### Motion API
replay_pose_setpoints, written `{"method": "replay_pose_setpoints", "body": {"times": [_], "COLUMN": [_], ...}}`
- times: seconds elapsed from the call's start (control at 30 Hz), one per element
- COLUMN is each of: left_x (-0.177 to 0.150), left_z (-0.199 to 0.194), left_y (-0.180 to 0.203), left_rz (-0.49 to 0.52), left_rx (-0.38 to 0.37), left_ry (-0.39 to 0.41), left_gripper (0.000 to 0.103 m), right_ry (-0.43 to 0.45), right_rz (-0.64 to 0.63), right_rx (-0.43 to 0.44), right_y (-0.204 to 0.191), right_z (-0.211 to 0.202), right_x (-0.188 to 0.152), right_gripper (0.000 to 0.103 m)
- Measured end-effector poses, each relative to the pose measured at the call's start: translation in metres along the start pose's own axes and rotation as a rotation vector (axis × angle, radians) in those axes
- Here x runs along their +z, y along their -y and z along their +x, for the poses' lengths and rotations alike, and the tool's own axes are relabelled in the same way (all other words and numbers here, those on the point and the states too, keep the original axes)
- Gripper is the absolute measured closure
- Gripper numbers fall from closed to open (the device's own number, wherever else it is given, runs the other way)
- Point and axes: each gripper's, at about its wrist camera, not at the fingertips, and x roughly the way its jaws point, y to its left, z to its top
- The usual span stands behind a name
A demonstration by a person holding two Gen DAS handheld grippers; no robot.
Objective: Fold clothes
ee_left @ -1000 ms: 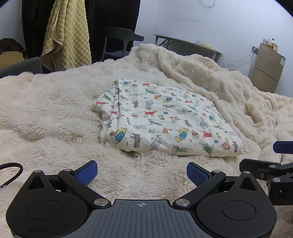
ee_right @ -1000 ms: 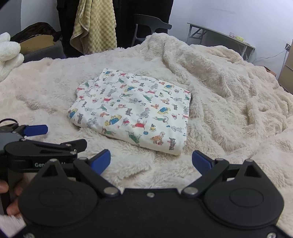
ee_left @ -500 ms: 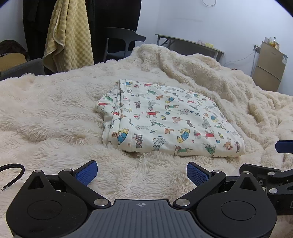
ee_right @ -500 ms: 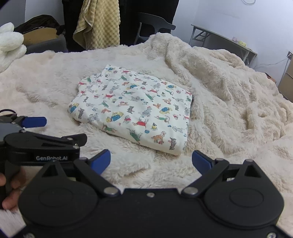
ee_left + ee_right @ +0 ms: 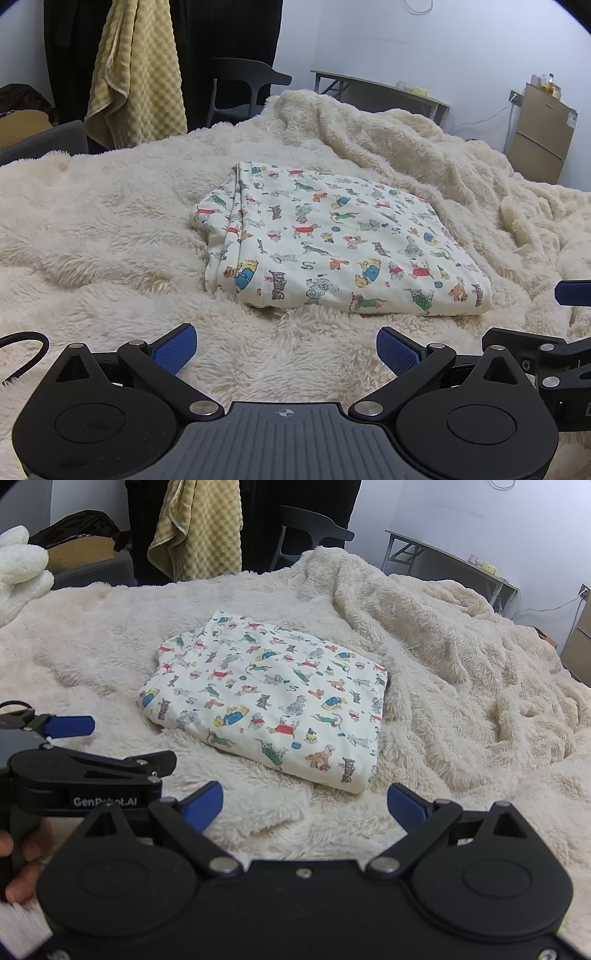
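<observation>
Printed garment (image 5: 332,243) is lying folded on the bed's blanket (image 5: 110,229); left gripper (image 5: 286,349) and right gripper (image 5: 304,803) are hovering wide, empty; any last tidying is calling for gentle edge pinches.

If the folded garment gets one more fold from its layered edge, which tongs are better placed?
Probably left. The garment's layered open edges lie on its left side, nearer the left tongs. The right tongs face its closed corner. Both are open, empty and short of the cloth.
</observation>
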Motion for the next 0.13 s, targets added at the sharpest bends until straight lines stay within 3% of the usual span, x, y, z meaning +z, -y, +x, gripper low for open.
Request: {"method": "replay_pose_setpoints", "body": {"times": [0.13], "left_x": [-0.0014], "left_z": [-0.0007], "left_y": [0.0003], "left_rz": [-0.004], "left_rx": [-0.001], "left_ry": [0.001], "left_gripper": [0.0], "right_ry": [-0.002], "right_rz": [-0.005], "right_rx": [0.0], "right_y": [-0.0007], "right_z": [0.0003], "right_x": [-0.0002], "right_gripper": [0.007]}}
